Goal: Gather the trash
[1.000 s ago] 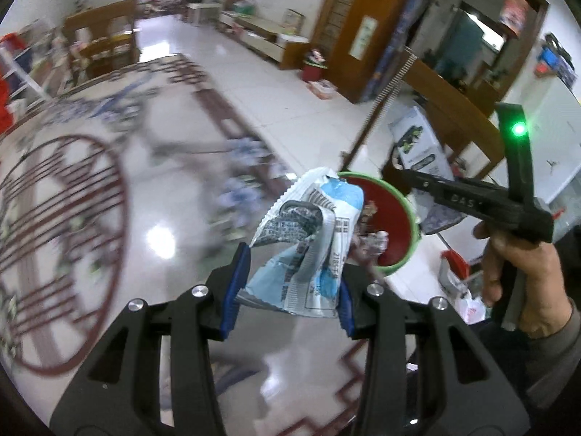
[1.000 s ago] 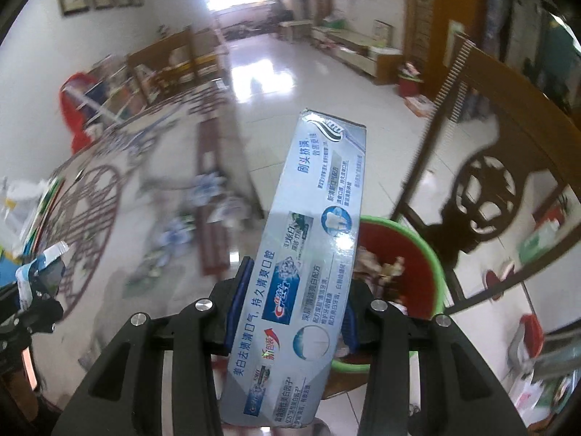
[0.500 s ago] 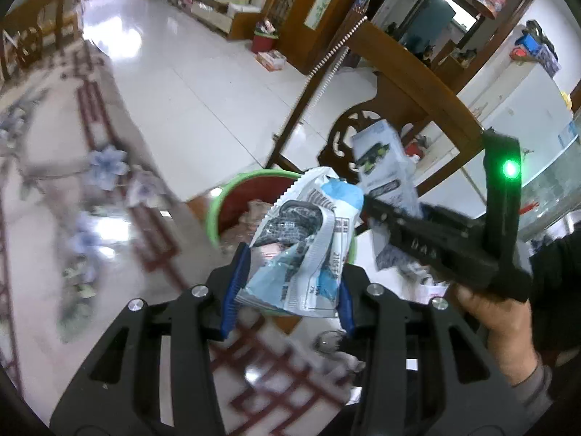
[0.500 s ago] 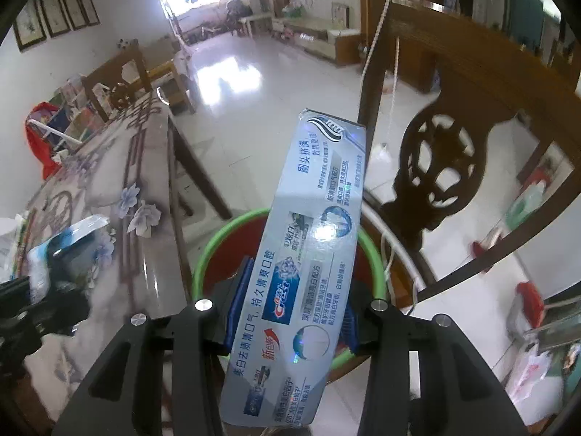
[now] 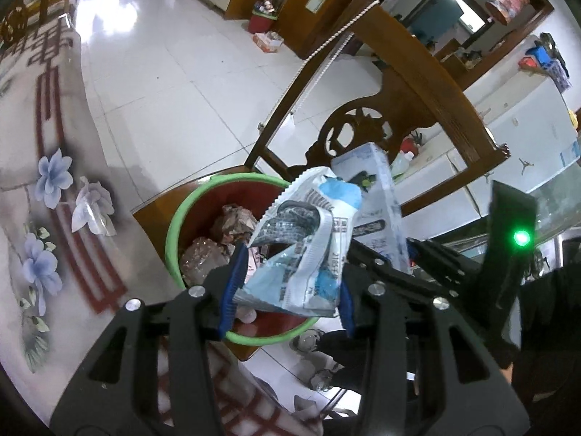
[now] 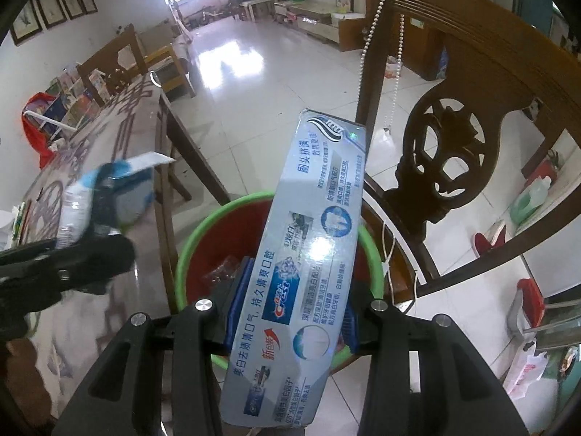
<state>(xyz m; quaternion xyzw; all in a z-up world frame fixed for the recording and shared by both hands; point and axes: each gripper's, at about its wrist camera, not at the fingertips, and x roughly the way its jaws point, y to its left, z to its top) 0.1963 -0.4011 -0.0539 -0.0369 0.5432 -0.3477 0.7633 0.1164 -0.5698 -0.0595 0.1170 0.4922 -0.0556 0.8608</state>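
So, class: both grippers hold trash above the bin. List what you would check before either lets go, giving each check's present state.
1. Crumpled wrapper over the green-rimmed bin: ok.
2. Left gripper jaws opening, wrapper between the fingers: ok.
3. Toothpaste box over the bin opening: ok.
4. Right gripper gripping the box firmly: ok.
5. Room in the bin for both items: ok, trash sits low.
6. Long box will fall fully inside, not catch the rim: cannot tell.

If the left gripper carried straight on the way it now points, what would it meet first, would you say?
Probably the trash already inside the green-rimmed red bin. The left gripper, jaws opening around the crumpled wrapper, points down into the bin's mouth; depth is uncertain.
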